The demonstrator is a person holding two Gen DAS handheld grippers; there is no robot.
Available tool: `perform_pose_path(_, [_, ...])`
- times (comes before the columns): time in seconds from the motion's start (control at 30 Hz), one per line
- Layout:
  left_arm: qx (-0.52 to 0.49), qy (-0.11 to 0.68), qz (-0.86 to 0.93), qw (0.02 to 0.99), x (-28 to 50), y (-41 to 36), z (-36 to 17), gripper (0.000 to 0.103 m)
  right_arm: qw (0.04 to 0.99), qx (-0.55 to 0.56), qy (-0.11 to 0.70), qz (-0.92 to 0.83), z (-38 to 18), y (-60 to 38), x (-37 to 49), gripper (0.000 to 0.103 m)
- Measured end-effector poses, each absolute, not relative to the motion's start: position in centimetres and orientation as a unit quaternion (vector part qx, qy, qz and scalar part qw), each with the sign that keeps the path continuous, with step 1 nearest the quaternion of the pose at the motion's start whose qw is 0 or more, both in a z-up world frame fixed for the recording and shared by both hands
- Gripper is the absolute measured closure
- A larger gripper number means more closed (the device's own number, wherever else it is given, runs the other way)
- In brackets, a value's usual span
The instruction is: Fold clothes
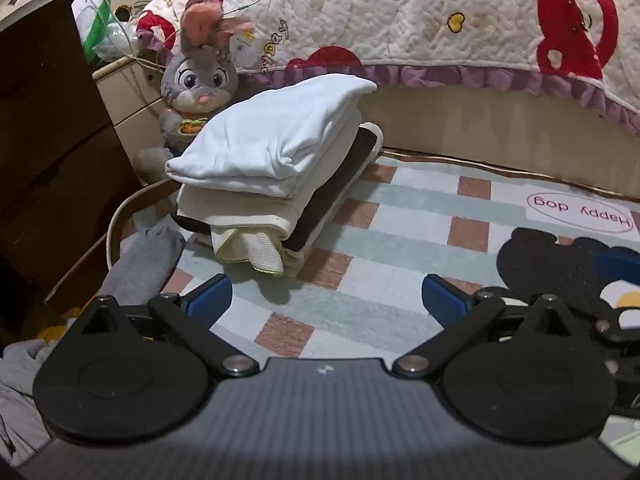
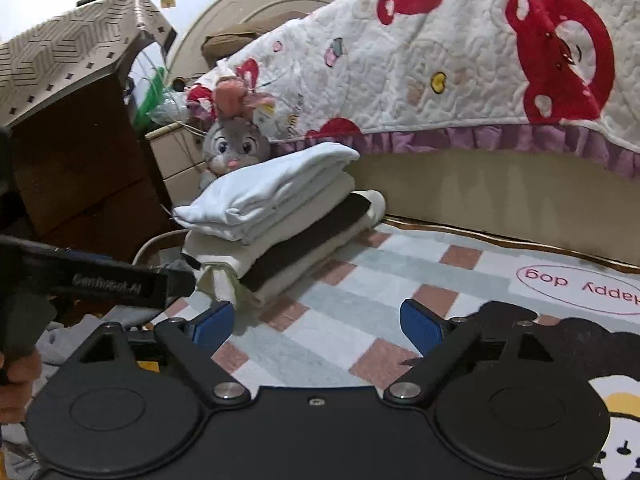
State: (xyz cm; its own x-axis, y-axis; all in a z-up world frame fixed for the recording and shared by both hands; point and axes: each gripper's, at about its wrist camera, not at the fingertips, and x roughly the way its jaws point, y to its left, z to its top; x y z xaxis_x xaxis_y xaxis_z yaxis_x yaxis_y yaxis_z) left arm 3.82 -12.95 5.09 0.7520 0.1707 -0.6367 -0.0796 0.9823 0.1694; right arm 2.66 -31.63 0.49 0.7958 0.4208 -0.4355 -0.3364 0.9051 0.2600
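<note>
Clothes (image 1: pixel 276 160) are stacked in a folded pile on the checked rug (image 1: pixel 400 216), right up against the bed base (image 1: pixel 500 128). Top layer is a puffy white piece (image 1: pixel 272 136), then cream ones under it, then a dark layer (image 1: pixel 336 196) poking out on the right side, and a ribbed cream bit hanging off the front corner. Stack leans a little, not super square.

Left gripper (image 1: pixel 326 300) has its blue pads spread wide with nothing but rug between them. Right gripper (image 2: pixel 316 324) is also wide and empty, same deal.

View differences: the left wrist camera shows a grey garment (image 1: pixel 140 264) lying loose at the rug's left edge, just left of the pile, plus the whole stuffed bunny (image 1: pixel 196 84) sitting behind the stack. The right wrist camera only catches the bunny's head over the pile, but it shows the left gripper's body coming in from the left, and a hand (image 2: pixel 20 376) at the bottom left corner.

Room to move: wooden cabinet (image 1: pixel 52 128) boxes in the left, quilt (image 1: pixel 420 16) hangs over the bed along the back. Open rug runs in front of and to the right of the pile, out to the black cartoon print (image 1: pixel 560 264).
</note>
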Motion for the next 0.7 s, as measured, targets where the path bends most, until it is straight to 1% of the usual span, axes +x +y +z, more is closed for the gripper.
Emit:
perform_pose_path(0.27, [0.086,0.343,0.062,0.933,3.78,-13.54,5.02,0.0,0.944,0.086,0.25,0.198,0.84,-31.68,2.2,0.01])
perform_pose_path(0.7, [0.082,0.355,0.059,0.929,4.26,-13.64,4.58,0.0,0.943,0.082,0.255,0.198,0.96,-31.22,2.2,0.01])
